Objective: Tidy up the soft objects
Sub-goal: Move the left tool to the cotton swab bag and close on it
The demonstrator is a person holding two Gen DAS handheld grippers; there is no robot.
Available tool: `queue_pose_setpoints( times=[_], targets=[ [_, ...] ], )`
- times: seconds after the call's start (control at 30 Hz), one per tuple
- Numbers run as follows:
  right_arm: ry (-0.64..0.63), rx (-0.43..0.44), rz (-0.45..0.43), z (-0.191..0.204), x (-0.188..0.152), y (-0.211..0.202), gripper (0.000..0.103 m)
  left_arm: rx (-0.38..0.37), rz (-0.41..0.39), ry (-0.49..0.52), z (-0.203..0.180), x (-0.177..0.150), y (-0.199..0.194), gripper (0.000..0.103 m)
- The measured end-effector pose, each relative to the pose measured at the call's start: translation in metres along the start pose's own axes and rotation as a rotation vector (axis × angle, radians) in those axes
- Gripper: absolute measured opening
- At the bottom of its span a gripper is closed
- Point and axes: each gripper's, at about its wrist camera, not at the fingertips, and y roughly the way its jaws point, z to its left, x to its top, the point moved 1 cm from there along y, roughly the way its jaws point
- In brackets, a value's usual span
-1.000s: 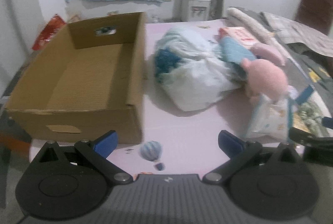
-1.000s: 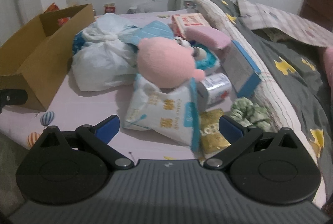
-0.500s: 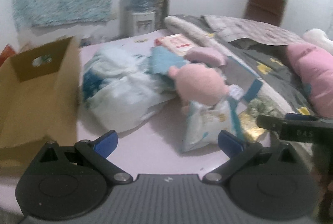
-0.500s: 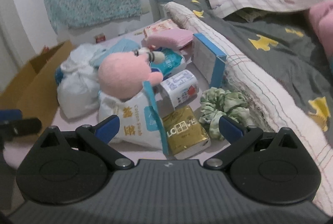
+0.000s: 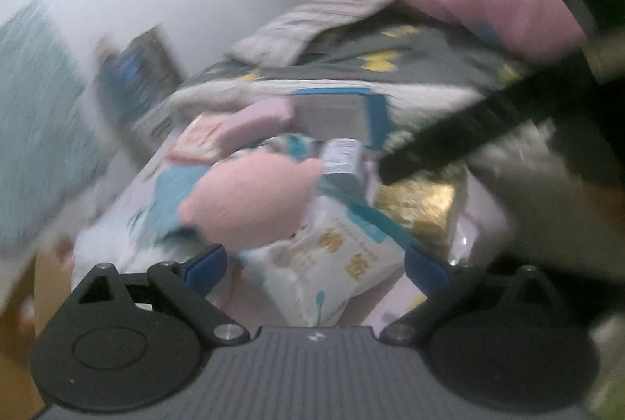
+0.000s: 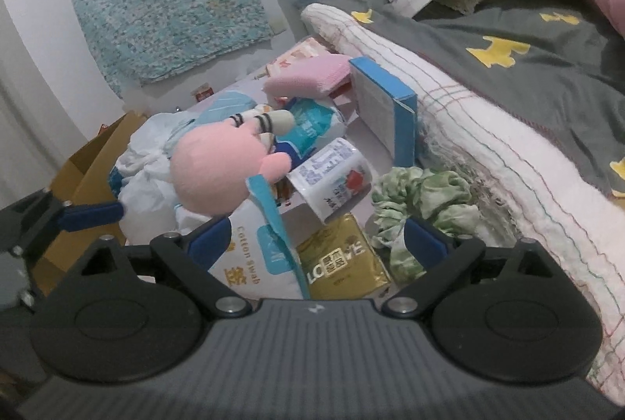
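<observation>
Over the last second both grippers had swung away from the cardboard box and closed in on the heap of goods, so the sorting was only at its picking stage, with nothing yet lifted.

The right gripper stood wide, its jaws just beginning to close; the cotton swab pack and the gold sachet lay between its fingers, but the pads pressed on neither. Just ahead and to its right lay the green scrunchie, a soft thing within easy reach. The left gripper, in a badly blurred view, was also wide and held nothing, with the same swab pack directly in front of it.

Just beyond the right gripper's fingers, the pink plush toy rested on top of the swab pack and leaned against the white plastic bag to the left. A small printed can lay on its side touching the plush, and it would probably roll if the plush were pulled away. Farther on stood a blue box on edge, and a pink cloth draped over other packs.

The hard goods were mixed in with the soft ones, which crowded any grasp. To the far right the bed's white blanket hemmed the heap in; the box sat well off to the far left, past the bag.
</observation>
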Motion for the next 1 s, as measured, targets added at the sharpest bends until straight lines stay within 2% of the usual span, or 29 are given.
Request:
queue_pose_setpoints(
  times=[0.13,0.23,0.37,0.5,0.6,0.73,0.87,1.0],
  targets=[
    [0.015,0.002,0.005,-0.005,0.001,0.008,0.096,-0.032,0.072,0.129,-0.014,0.002,0.033,0.092],
    [0.027,0.002,0.009,-0.010,0.001,0.012,0.096,-0.060,0.127,0.159,-0.016,0.001,0.052,0.086],
    [0.041,-0.001,0.015,-0.016,0.000,0.016,0.096,-0.065,0.148,0.176,-0.016,-0.001,0.065,0.083],
    [0.052,0.003,0.020,-0.019,-0.001,0.020,0.096,-0.064,0.166,0.145,-0.011,-0.001,0.072,0.074],
    [0.052,0.005,0.019,-0.019,0.000,0.020,0.096,-0.073,0.166,0.112,-0.005,0.001,0.068,0.062],
    [0.051,0.010,0.013,-0.019,0.000,0.020,0.096,-0.088,0.161,0.057,0.002,0.002,0.062,0.039],
    [0.051,0.011,0.007,-0.018,-0.001,0.016,0.096,-0.109,0.150,-0.008,0.008,0.003,0.054,0.025],
    [0.047,0.017,0.001,-0.016,-0.002,0.010,0.096,-0.128,0.138,-0.052,0.013,0.002,0.048,0.018]
  ],
)
